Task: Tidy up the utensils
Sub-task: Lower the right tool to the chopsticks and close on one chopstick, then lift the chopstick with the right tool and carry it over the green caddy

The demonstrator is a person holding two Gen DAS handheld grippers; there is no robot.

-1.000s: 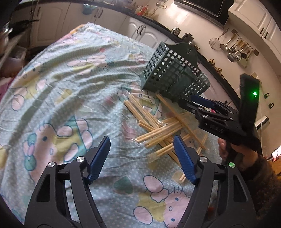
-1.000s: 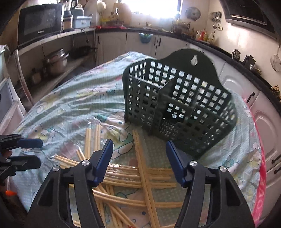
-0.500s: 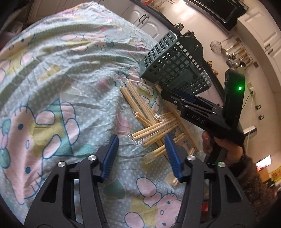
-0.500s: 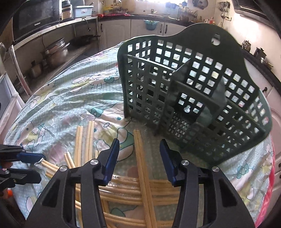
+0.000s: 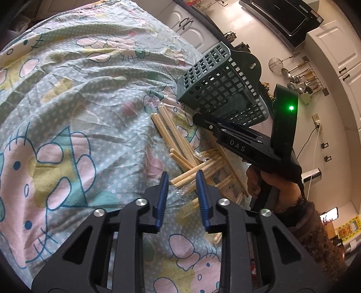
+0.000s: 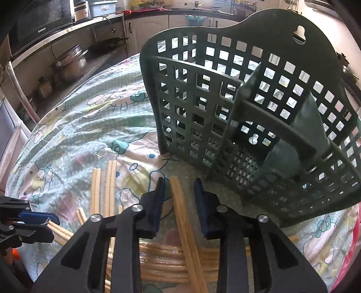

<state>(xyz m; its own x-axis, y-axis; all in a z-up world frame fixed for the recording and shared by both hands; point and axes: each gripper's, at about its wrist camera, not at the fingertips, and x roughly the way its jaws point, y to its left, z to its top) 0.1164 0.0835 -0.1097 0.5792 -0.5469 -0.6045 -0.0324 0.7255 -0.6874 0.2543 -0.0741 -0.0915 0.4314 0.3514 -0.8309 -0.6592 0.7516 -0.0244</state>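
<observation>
Both claws have been narrowing: the right claw is straddling a chopstick pair (pads not yet touching), the left claw is bracketing wrapped chopsticks; pickup looks imminent.

Chopsticks lie scattered and crossed on the tablecloth, most in clear wrappers. Basket stands tilted on the cloth behind the pile, open side toward the right wrist camera, a divider inside. One pair of chopsticks runs between the jaws of the right gripper, tips pointing toward the basket. Left gripper sits at the pile's near edge, wrapped stick ends between its jaws. Kitchen counters behind the table.
</observation>
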